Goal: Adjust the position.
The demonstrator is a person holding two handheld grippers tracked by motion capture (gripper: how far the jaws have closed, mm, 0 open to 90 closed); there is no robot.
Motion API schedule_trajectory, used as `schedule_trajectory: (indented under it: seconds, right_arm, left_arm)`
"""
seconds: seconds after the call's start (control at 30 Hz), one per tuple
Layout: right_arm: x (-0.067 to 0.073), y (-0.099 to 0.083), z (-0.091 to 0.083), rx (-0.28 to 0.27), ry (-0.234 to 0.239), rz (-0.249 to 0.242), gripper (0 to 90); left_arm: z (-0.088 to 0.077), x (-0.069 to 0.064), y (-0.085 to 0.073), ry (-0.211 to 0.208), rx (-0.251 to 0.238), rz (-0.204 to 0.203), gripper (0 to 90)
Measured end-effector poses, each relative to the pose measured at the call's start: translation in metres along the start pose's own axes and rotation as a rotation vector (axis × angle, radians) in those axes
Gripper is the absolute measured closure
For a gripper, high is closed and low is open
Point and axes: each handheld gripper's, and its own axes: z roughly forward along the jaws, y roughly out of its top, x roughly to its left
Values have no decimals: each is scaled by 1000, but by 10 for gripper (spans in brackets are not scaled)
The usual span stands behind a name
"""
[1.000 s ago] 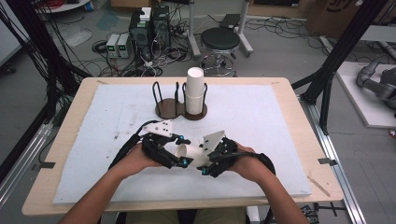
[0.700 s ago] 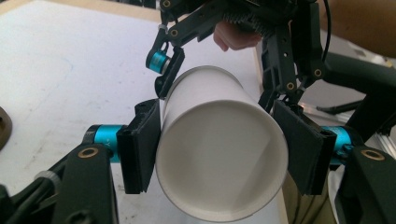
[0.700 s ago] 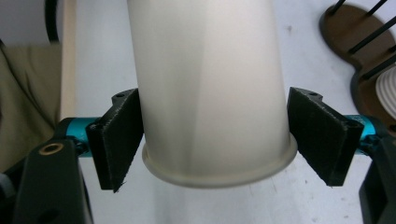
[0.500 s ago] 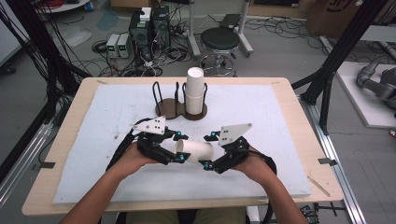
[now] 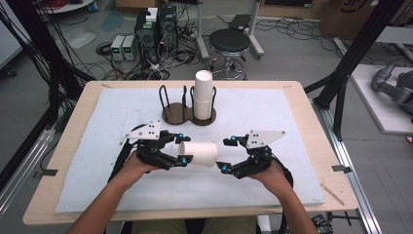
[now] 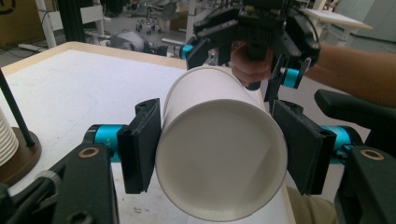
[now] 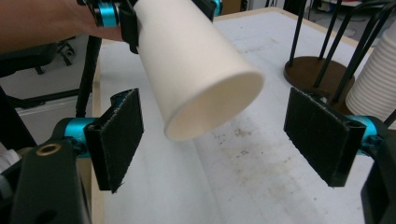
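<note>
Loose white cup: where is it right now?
In the high view the white cup lies sideways above the mat's near centre, clamped by the left gripper, its open end facing the open right gripper, in front of the cup holder.

- The left gripper (image 5: 184,148), at lower left of centre in the high view, points right, its jaws clamped on a paper cup (image 5: 198,153).
- The right gripper (image 5: 225,154), lower right of centre, points left, its jaws spread wide and holding nothing.
- Both forearms enter from the bottom edge.

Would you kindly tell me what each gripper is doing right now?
Left gripper: closed on the paper cup.
Right gripper: open, holding nothing.
</note>
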Motion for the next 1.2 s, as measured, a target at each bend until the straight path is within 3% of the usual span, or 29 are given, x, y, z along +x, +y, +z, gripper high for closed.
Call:
schedule_trajectory:
  seconds: [0.27, 0.47, 0.87, 1.03, 1.2]
  right_arm:
    - [-1, -14, 7, -6, 27, 48, 203]
    - [-1, -19, 14, -24, 81, 92, 202]
    - [5, -17, 24, -20, 116, 65, 185]
    - [5, -16, 22, -27, 107, 38, 231]
    - [6, -14, 17, -40, 91, 2, 288]
  left_arm:
    - [-3, 0, -4, -16, -41, -6, 350]
    - [-1, -3, -5, -49, -56, 0, 350]
    - [8, -7, -6, -97, -70, 20, 353]
    - [7, -6, -8, -98, -71, 10, 356]
    - [6, -5, -12, -93, -40, 1, 361]
